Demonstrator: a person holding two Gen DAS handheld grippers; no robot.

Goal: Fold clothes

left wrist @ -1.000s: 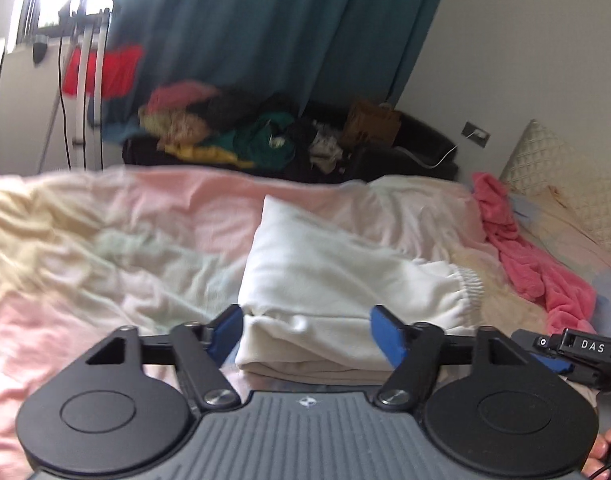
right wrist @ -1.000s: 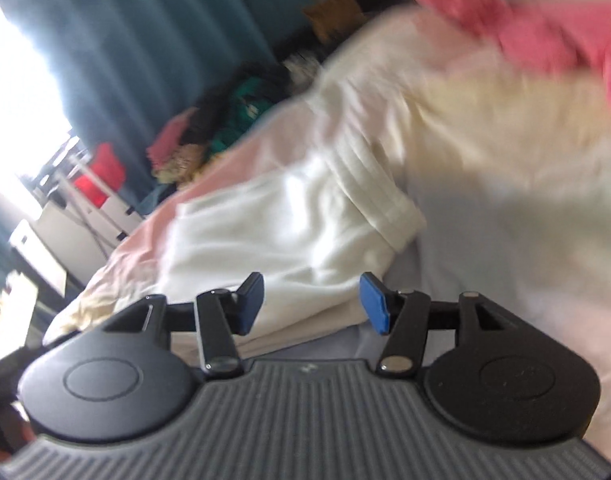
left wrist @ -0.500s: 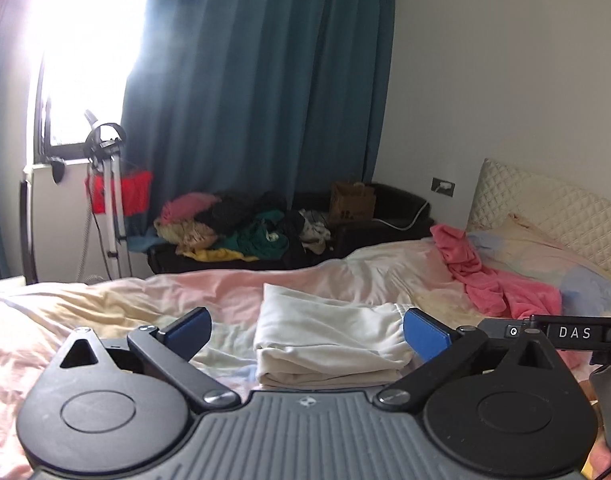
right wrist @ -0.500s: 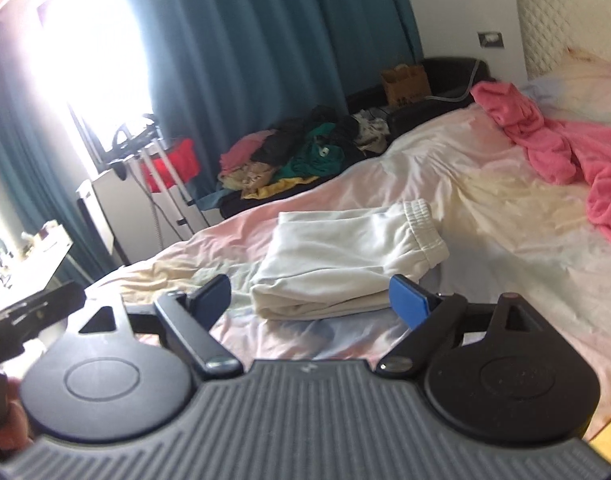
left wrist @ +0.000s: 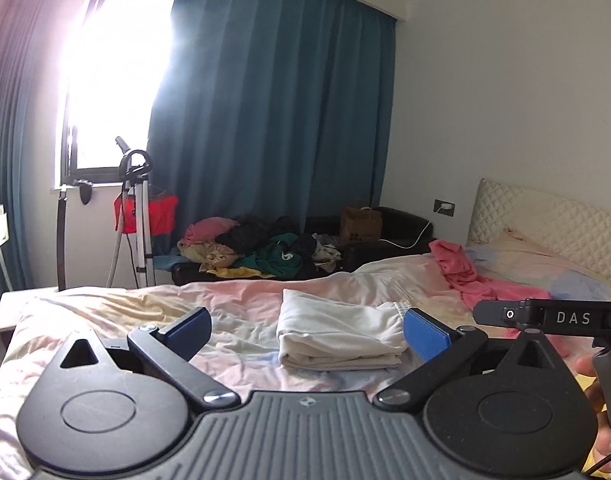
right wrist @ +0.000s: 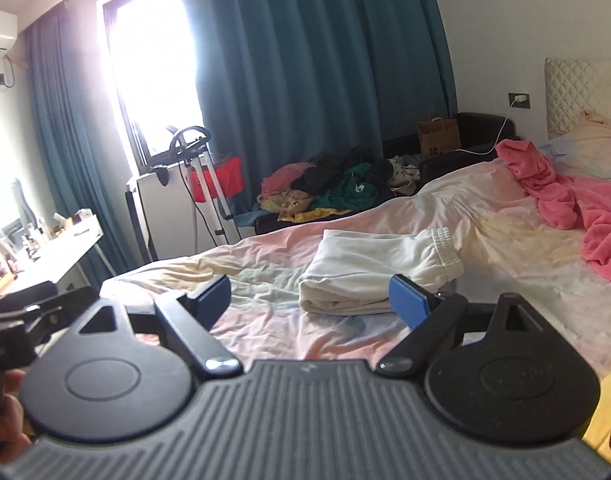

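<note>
The room is backed by a long teal curtain (left wrist: 273, 128), drawn beside a bright window (left wrist: 113, 80). Most of the lower view is filled by a bed (left wrist: 105, 312) covered with a pastel pink and yellow sheet. A quilted cream headboard (left wrist: 545, 220) is seen at the right. A pile of unfolded clothes (left wrist: 265, 248) is heaped on a dark bench beyond the bed, near a brown paper bag (left wrist: 361, 226). A pink towel (left wrist: 477, 280) is spread crumpled toward the headboard. A folded cream sweatpants bundle (left wrist: 337, 336) is laid flat on the sheet in the middle of the bed, its elastic waistband turned toward the pink towel. The left hand-held gripper (left wrist: 307, 330) is held above the near bed edge with its blue pads wide apart, nothing between them. The right hand-held gripper (right wrist: 309, 300) is likewise spread apart and empty, well short of the bundle.
</note>
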